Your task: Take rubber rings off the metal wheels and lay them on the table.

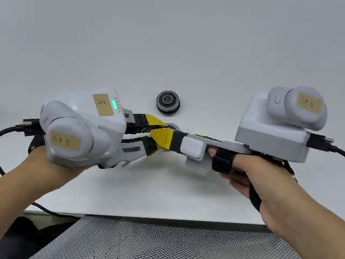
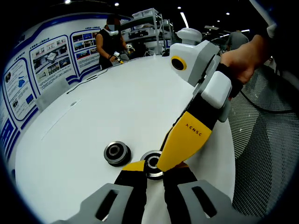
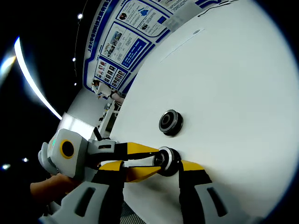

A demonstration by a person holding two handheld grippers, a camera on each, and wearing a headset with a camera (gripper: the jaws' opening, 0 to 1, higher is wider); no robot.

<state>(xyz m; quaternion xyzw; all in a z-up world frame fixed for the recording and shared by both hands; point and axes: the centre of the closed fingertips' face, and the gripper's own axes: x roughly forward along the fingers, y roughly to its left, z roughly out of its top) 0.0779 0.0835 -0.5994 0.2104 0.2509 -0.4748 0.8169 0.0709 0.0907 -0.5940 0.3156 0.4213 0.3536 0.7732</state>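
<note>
two claws on one wheel, a second wheel waiting

the held wheel [image 3: 168, 160] is just on the person's side of the loose wheel [image 1: 168, 101], low over the white counter [image 1: 242, 54]. whether it touches the counter i cannot tell. the loose wheel lies flat, apart from both claws, and its dark rubber ring [image 1: 159, 102] looks to be in place.

the left claw [image 2: 152, 171] comes at the held wheel from one side. its jaws are drawn in to about the wheel's width and pinch it between the yellow tips. the right claw [image 3: 163, 168] meets it from the opposite side, nearly nose to nose, and is also closed in on the wheel's rim. whether its tips bite the rubber or the metal is too small to tell.

the facing grip makes sense for this job. one claw likely steadies the wheel while the other works the ring off. a single grip would let the wheel turn or slip. holding it close to the loose wheel and low also keeps the drop short once a ring comes free.

by this look, no ring lies on the counter yet.
</note>
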